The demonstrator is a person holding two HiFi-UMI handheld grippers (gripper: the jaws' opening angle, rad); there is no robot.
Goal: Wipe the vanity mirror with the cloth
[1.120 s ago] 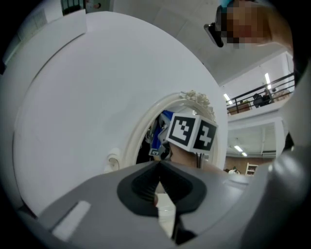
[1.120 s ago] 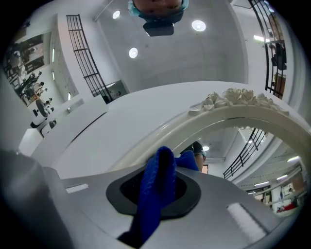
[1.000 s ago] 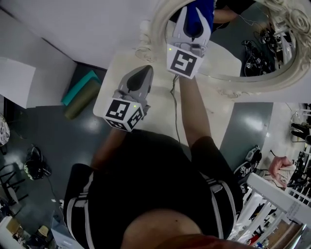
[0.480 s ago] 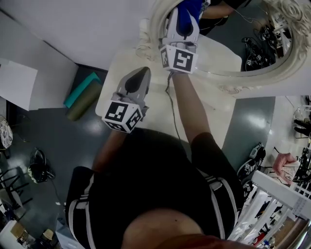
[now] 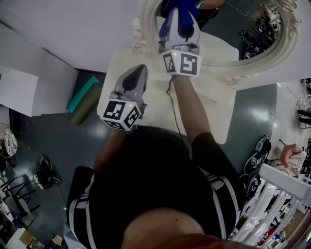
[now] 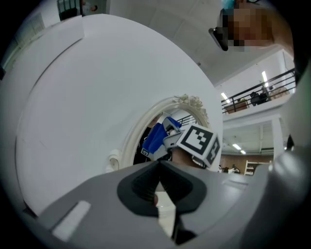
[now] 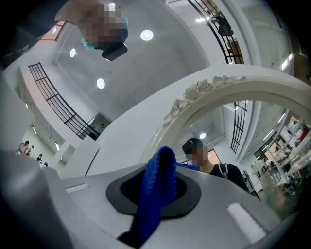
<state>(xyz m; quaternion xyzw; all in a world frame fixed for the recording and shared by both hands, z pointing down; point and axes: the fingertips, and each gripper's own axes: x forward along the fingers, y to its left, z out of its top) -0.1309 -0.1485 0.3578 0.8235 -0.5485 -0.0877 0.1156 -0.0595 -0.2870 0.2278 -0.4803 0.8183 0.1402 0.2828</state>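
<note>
Far left, the floor point(image 5: 48, 141) is dark grey and a bit shiny. Two rolled things lie on it side by side against the bench, one teal roll point(image 5: 81, 87) and one olive roll point(image 5: 83, 103). The wall point(image 5: 73, 29) behind is plain white.

The bench point(image 5: 155, 112) has a white top with one thin cable point(image 5: 174, 116) running along it.

Print-wise it's black-and-white square markers on two cubes, one per gripper: left cube point(image 5: 121, 114), right cube point(image 5: 182, 63).

The left hand-held gripper point(image 5: 137, 69) hovers over the bench with its jaws clenched together, nothing between them. You can see them meeting in the left gripper view point(image 6: 158, 163).

The right hand-held gripper point(image 5: 181, 17) is higher up, at the left part of the glass. It's clamped on one blue cloth point(image 7: 155, 194), which pokes up past the jaw tips point(image 7: 163, 158) and shows blue at the top of the head view point(image 5: 183, 6). I can't tell whether the cloth is actually pressing on the glass.

There's one vanity mirror point(image 5: 272, 51), an oval with an ornate cream carved frame, standing at the back of the bench. Its glass reflects a big hall with railings and ceiling lights.
</note>
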